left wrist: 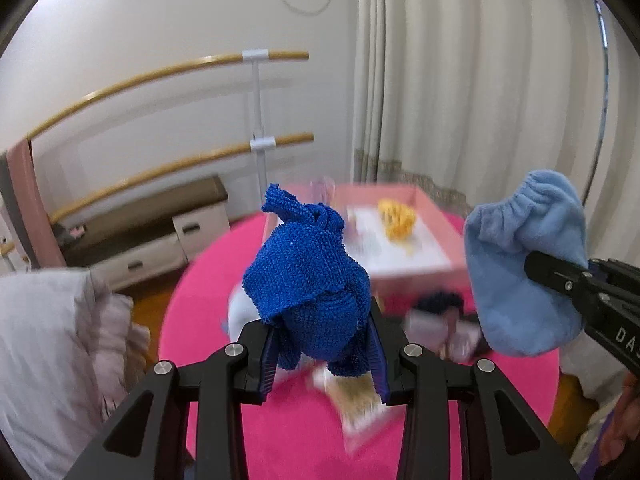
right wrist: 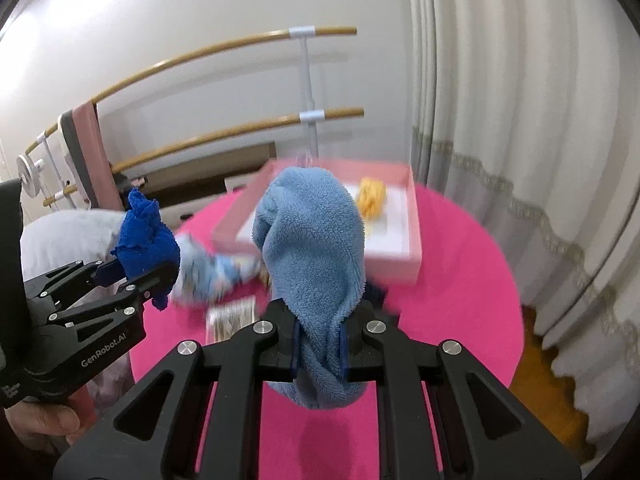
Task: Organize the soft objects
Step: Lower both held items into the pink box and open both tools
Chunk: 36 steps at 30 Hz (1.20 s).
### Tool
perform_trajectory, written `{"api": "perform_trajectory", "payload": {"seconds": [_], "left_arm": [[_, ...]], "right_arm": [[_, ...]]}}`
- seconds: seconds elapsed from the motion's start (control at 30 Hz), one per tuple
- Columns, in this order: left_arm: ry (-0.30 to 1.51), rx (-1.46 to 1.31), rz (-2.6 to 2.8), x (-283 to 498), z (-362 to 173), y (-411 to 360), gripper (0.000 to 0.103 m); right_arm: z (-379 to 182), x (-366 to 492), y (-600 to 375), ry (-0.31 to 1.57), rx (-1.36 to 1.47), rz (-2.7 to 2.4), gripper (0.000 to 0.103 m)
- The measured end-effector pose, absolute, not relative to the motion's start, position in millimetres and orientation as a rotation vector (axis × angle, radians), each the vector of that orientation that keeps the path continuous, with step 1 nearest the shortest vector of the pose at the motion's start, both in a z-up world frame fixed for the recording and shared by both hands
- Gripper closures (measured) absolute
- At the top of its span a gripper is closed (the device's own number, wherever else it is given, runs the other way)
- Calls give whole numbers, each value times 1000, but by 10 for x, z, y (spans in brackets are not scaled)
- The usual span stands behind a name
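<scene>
My left gripper (left wrist: 322, 354) is shut on a dark blue knitted cloth (left wrist: 308, 276) and holds it above the round pink table (left wrist: 208, 320). It also shows in the right wrist view (right wrist: 146, 272), with the dark blue cloth (right wrist: 146, 236) in it. My right gripper (right wrist: 319, 346) is shut on a light blue fleece cloth (right wrist: 312, 248), also lifted; that cloth shows in the left wrist view (left wrist: 524, 260) at the right. A pink box (right wrist: 400, 268) with a yellow soft item (right wrist: 372, 196) stands at the table's far side.
Loose items lie blurred on the table: a light patterned sock (right wrist: 208, 272), a small printed card (right wrist: 232, 318), a dark item (left wrist: 440, 304). A grey cushion (left wrist: 52, 340) is at the left. Curtains (right wrist: 520, 120) hang at the right, a ballet barre (left wrist: 256, 140) behind.
</scene>
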<state>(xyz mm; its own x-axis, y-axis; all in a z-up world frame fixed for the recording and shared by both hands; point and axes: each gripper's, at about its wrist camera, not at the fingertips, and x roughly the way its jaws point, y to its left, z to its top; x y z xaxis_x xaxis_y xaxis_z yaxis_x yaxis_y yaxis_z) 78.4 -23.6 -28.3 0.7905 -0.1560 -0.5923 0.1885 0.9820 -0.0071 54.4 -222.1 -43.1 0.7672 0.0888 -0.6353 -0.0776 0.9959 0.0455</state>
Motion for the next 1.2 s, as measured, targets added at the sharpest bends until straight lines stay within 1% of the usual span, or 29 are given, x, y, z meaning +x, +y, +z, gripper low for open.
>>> {"api": "perform_trajectory", "payload": {"seconds": [0.17,0.37,0.63,0.93,1.17,1.2], "left_arm": [[607,59,-177,1192,-37,-314,68],[648,49,-184,1760,29,-438,68],[746,40,-189,2376,-61,-560,68],[824,49,-183,2734,-210,-701,67],[864,85,-181,3077,-270,-869,62],[867,90,-182,3112,-279,-888,60]], "right_arm": [[-148,1047,-2293,658,3,94,90],[-75,1597,-2354,677,17,99,90],[-276,2272,-2457,770,48,91,90],[-577,2680,-2543,857,65,87,90],[-826,2860,-2555,920,75,84,90],[-862,2891,-2546,929,79,83,90]]}}
